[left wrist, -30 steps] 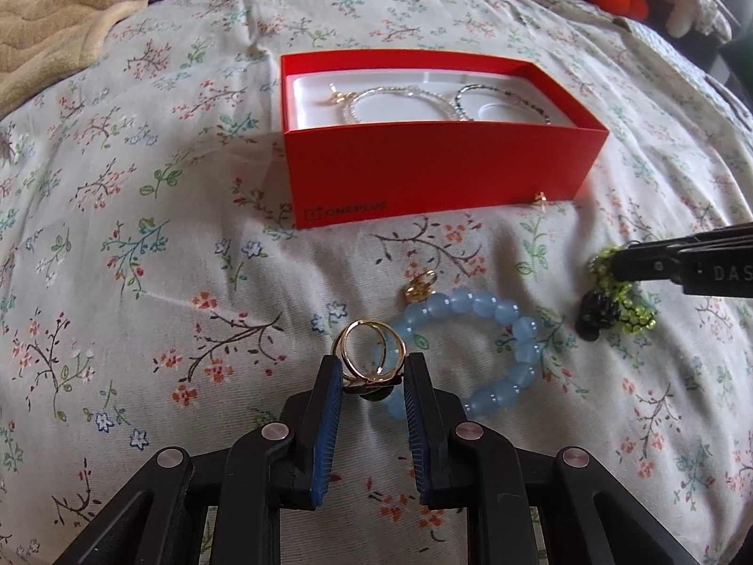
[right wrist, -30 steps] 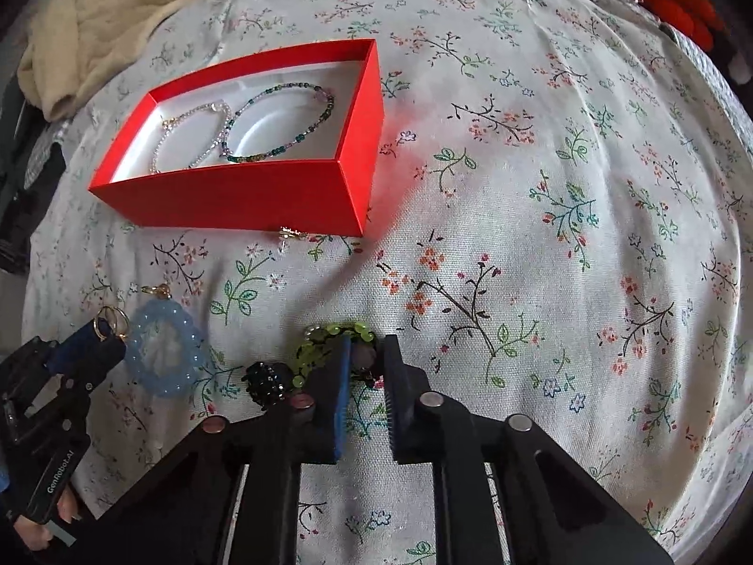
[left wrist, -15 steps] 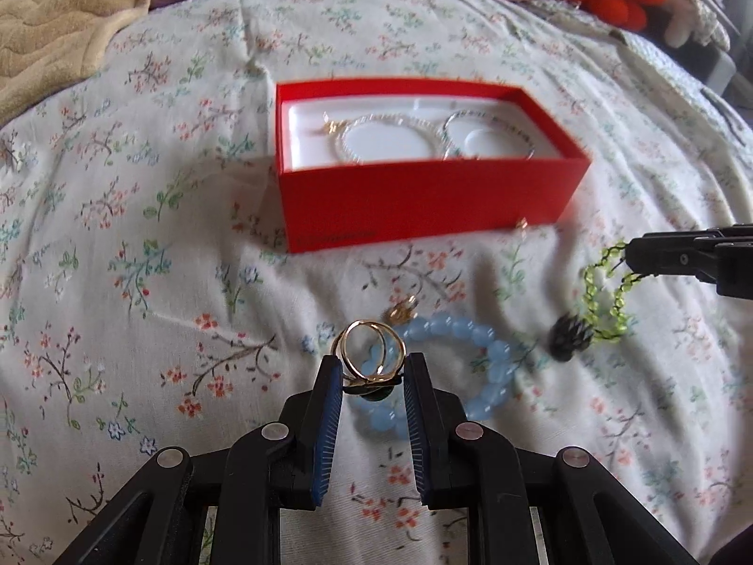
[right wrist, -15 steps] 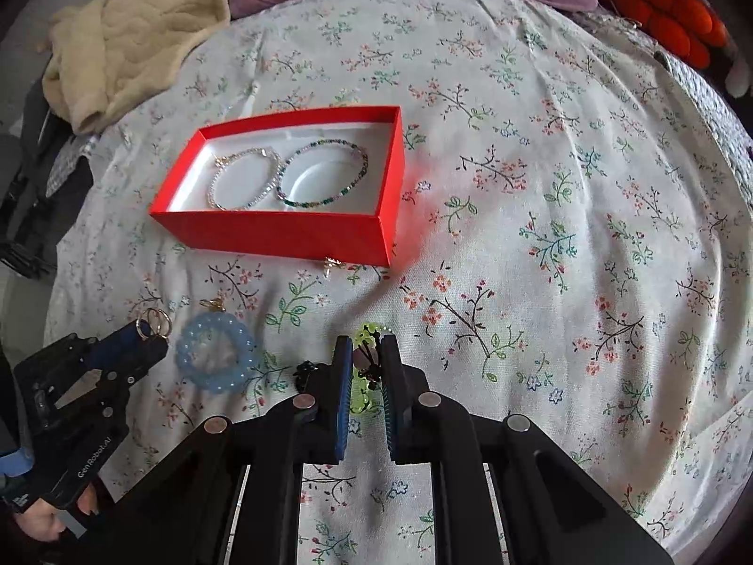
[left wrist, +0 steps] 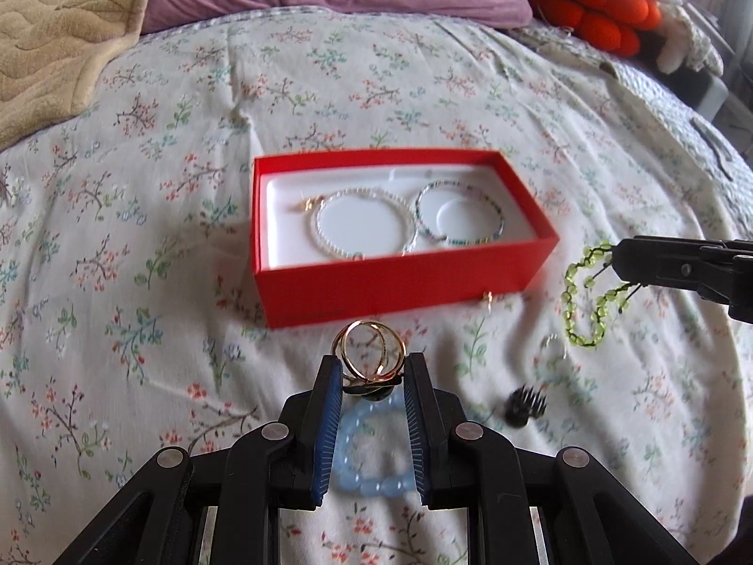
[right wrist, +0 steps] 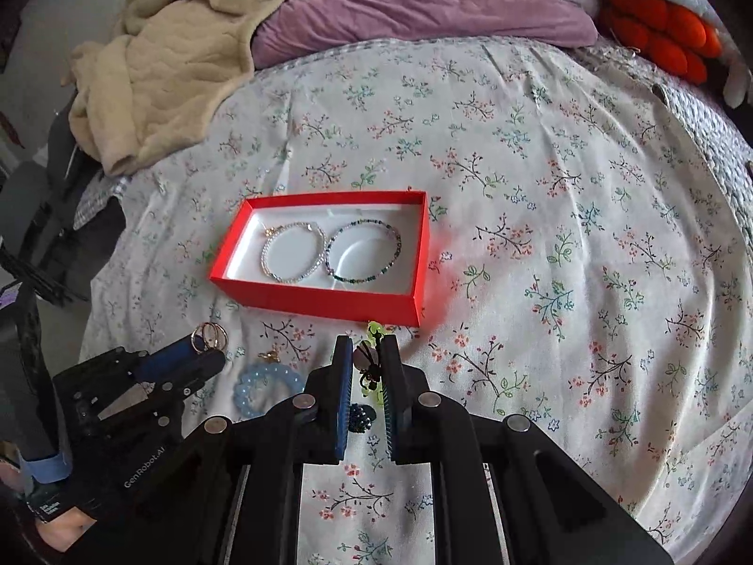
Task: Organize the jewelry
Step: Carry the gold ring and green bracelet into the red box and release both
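Gold rings [left wrist: 369, 353] upright btwn fingers [left wrist: 328, 393]

A bed under a cream floral-print sheet [right wrist: 541, 179] carries an open red cardboard box [right wrist: 329, 303], a pale blue beaded bracelet [right wrist: 268, 383], a beige quilted blanket [right wrist: 164, 70] and a purple pillow [right wrist: 414, 4].

Gold rings [left wrist: 372, 353], green bracelet [left wrist: 583, 301] aloft
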`<state>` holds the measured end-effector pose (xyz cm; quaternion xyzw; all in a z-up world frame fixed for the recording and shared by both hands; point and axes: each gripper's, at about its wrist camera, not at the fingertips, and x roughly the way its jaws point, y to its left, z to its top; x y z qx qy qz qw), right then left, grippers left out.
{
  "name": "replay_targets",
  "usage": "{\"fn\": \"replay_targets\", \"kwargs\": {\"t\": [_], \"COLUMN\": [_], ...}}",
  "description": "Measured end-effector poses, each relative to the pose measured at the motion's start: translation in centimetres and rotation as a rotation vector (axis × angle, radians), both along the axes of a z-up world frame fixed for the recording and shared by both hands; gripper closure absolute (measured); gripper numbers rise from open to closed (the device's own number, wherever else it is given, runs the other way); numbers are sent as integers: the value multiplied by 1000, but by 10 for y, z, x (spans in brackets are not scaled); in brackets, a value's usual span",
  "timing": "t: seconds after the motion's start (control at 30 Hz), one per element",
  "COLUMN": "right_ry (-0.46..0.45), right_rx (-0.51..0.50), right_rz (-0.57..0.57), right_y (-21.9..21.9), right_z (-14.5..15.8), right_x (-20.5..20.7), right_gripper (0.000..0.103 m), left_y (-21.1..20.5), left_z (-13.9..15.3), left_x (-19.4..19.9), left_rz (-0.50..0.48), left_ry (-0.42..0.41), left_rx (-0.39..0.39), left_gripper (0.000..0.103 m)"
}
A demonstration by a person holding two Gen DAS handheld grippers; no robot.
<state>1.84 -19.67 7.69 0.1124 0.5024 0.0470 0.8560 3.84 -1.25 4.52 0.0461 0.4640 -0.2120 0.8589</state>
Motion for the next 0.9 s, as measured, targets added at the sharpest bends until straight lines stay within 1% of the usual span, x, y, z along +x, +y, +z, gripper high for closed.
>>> {"fn": "replay_targets", "kwargs": {"t": [0.37, 0.47, 0.57, 0.77, 0.9], "right_ry": [-59, -74, -88, -107, -96], "right_rx": [69, 67, 66, 52, 50], "right_rz": [-37, -41, -44, -41, -36], "right_y": [-1, 1, 4, 13, 18], "right_z": [19, 20, 21, 15, 7], "right_x": [24, 32, 41, 58, 67], "right_gripper": [90, 90, 90, 90, 90], "left_y": [-7, -6, -8, -18, -23], "left_z": [12, 8, 3, -6, -14], "left_x": [32, 43, 54, 68, 77], "left_rz": [27, 53, 80, 80, 83], "left_ry": [5, 20, 22, -10, -13], "left_rx": [-27, -40, -36, -16, -11], "left_gripper": [82, 82, 82, 82, 82]}}
